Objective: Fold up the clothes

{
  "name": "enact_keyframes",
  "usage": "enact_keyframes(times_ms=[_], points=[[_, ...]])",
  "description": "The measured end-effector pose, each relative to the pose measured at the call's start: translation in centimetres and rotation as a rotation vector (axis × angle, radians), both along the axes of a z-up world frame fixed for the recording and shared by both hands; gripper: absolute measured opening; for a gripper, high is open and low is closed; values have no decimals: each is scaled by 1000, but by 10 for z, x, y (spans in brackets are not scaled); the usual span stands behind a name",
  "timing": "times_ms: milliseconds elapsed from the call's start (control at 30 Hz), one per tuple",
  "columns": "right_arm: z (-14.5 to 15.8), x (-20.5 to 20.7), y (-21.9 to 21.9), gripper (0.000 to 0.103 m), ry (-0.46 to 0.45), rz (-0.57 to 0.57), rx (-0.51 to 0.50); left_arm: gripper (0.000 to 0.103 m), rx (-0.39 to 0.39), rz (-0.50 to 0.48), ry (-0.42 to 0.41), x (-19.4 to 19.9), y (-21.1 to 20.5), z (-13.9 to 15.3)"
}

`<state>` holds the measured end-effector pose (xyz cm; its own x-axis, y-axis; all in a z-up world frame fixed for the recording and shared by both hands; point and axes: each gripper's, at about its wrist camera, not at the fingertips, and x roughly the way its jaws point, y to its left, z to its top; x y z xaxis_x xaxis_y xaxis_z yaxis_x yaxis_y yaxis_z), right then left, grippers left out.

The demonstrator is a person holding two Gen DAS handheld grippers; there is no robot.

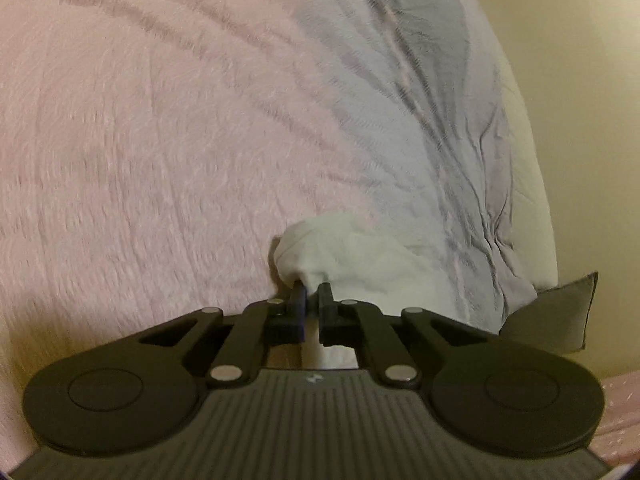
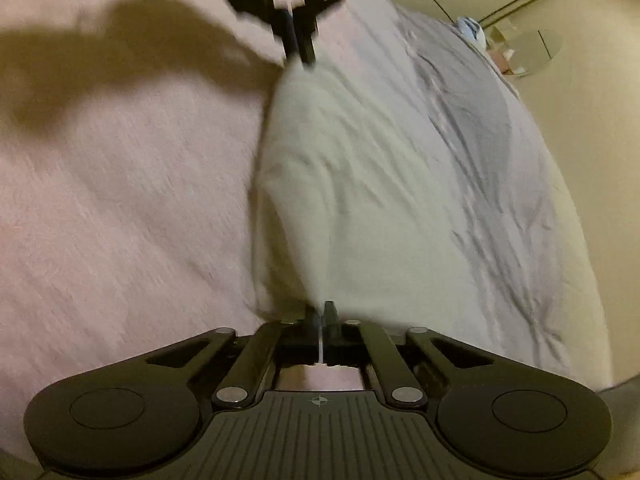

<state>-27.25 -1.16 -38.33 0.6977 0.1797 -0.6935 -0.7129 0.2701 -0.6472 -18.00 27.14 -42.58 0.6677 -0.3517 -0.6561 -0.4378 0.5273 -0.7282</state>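
A white garment (image 2: 340, 184) lies on a pink fuzzy blanket (image 2: 120, 184), lifted along its left edge. My left gripper (image 1: 313, 289) is shut on a bunched corner of the white garment (image 1: 344, 256). It also shows at the top of the right wrist view (image 2: 300, 54), holding the far corner. My right gripper (image 2: 320, 312) is shut on the near edge of the same garment. The cloth hangs stretched between the two grippers. Both views are motion blurred.
A grey-lilac wrinkled cloth (image 2: 480, 152) lies to the right of the garment on the bed, also seen in the left wrist view (image 1: 420, 100). A grey pillow corner (image 1: 560, 312) sits at the right. Cream cabinets and a round table (image 2: 536, 52) stand beyond the bed.
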Motion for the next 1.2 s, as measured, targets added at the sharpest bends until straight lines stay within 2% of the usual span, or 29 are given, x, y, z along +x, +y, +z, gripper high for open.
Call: enact_keyframes(times_ms=[100, 233, 267, 333, 400, 467, 567, 600, 633, 667, 900, 1067, 1133, 1200], points=[[-5, 13, -12, 0, 57, -50, 4, 3, 12, -56, -10, 3, 4, -6], [15, 17, -19, 2, 96, -129, 86, 6, -61, -60, 2, -2, 8, -12], [20, 11, -17, 10, 90, -120, 81, 8, -79, -52, 7, -4, 10, -12], [27, -6, -9, 43, 80, -75, 79, 13, -94, -47, 12, -8, 12, -12], [29, -20, 3, 47, 48, -19, 77, 16, -94, -53, 11, -8, 14, -11], [26, -28, 17, 47, 10, 30, 75, 18, -92, -58, 6, -5, 15, -11], [6, -24, 36, 47, -56, 72, 25, 17, -99, -63, -8, -3, 17, -14], [-3, -21, 42, 42, -73, 83, -2, 16, -100, -67, -16, -2, 17, -16], [-10, -17, 48, 17, -73, 94, -16, 11, -98, -76, -22, 0, 17, -17], [-12, -13, 50, 6, -51, 91, -15, 3, -96, -90, -29, 2, 16, -18], [-9, 4, 48, 2, 23, 50, -43, 3, -45, -155, -59, 7, 22, -15], [-10, 18, 51, 3, 76, 27, -52, 8, -80, -133, -35, -1, 28, -27], [3, 27, 46, 10, 142, -47, -4, 13, 4, -134, -38, -5, 28, -11], [26, 42, 32, 20, 263, -162, 112, 14, 107, -113, -49, -14, 30, 11]])
